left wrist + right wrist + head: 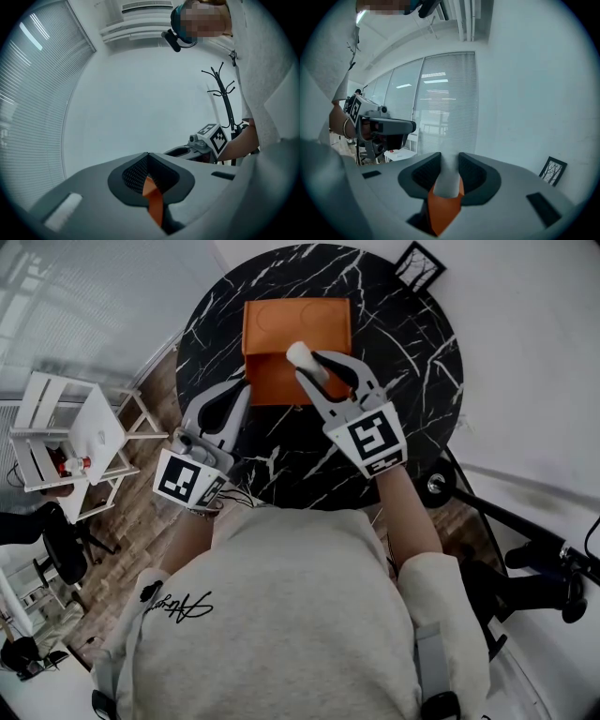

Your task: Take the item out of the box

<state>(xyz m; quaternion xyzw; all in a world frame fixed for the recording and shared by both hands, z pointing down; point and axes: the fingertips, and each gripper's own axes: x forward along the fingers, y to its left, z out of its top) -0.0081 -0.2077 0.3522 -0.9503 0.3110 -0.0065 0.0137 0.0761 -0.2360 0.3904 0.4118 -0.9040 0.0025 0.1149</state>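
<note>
Left hand-held gripper [238, 396]: pressing its jaws together on a thin orange edge of the box [281, 382], at the near-left side; judging by the grip, it is steadying the box.
Right hand-held gripper [314, 364]: pinching the white item [301, 354] between its pads, reaching in from the near-right.
Item: showing as a pale, rounded, cylinder-like piece, sitting between the right jaws directly over the orange box (whether its lower end is touching the box, I cannot tell).
Box: lying flat near the middle of the tabletop [417, 367], its far half showing two faint pressed circles.
Step in hand: lifting the item out, seemingly well along, though not set aside yet.
Doing it well: drawing the right hand-held gripper straight up, not sideways, so the smooth item is not twisting out of the pads; holding the left pinch firm so the light box is not riding up with it.
Picture frame [419, 265]: standing by the tabletop's far rim, well apart from the work.
</note>
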